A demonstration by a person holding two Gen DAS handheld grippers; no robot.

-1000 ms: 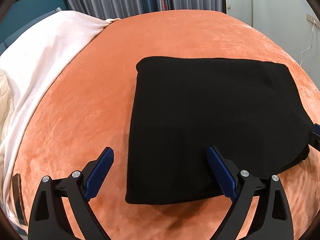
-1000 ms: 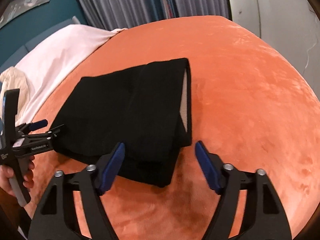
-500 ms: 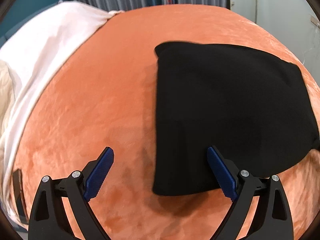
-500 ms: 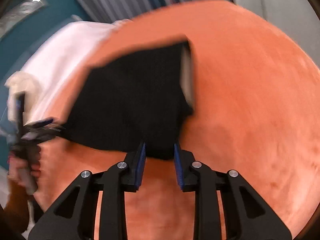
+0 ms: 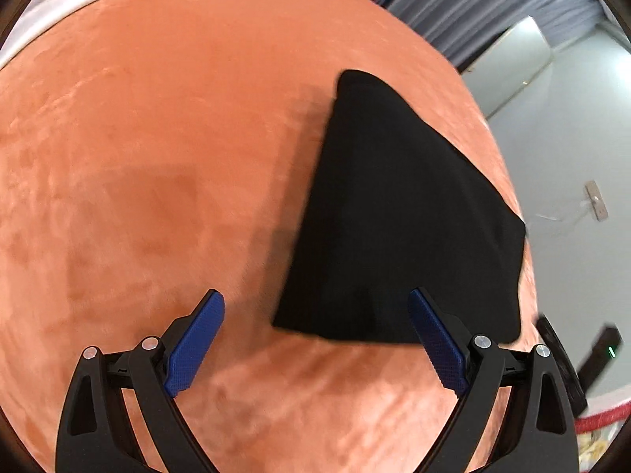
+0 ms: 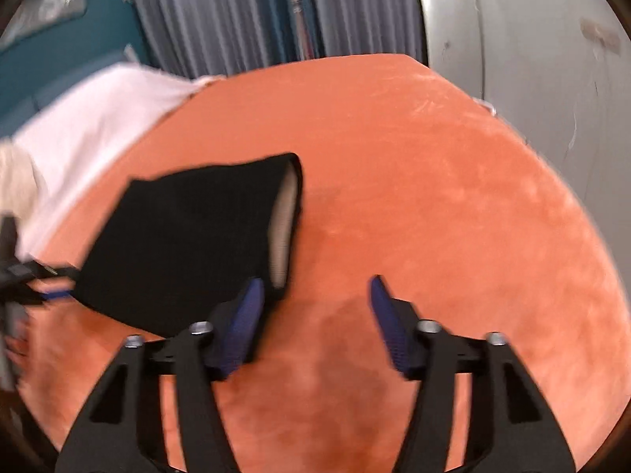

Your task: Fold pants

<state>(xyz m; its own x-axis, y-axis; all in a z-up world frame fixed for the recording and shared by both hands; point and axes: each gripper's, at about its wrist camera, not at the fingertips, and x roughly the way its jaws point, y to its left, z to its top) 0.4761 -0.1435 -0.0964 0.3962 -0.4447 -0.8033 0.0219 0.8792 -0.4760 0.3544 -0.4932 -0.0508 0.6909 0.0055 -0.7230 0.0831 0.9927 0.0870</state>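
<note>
The folded black pants point(image 5: 394, 216) lie on the orange blanket point(image 5: 157, 157). My left gripper point(image 5: 315, 339) is open and empty, its right finger just over the pants' near edge. In the right wrist view the pants point(image 6: 189, 236) lie at the left, with a pale inner lining showing at their right end. My right gripper point(image 6: 315, 315) is open and empty, with its left finger beside the pants' near right corner. The left gripper point(image 6: 43, 287) shows blurred at the left edge of that view.
A white sheet point(image 6: 90, 118) covers the far left of the bed. Grey curtains point(image 6: 256, 12) and a pale wall point(image 6: 532, 39) stand behind. The bed's right edge drops off beside the pants point(image 5: 528, 276). Orange blanket point(image 6: 453, 216) spreads to the right.
My right gripper closed on the pants' near corner half a second ago and has now opened and let go. The left gripper has swung left, so the pants sit further right in its view.
</note>
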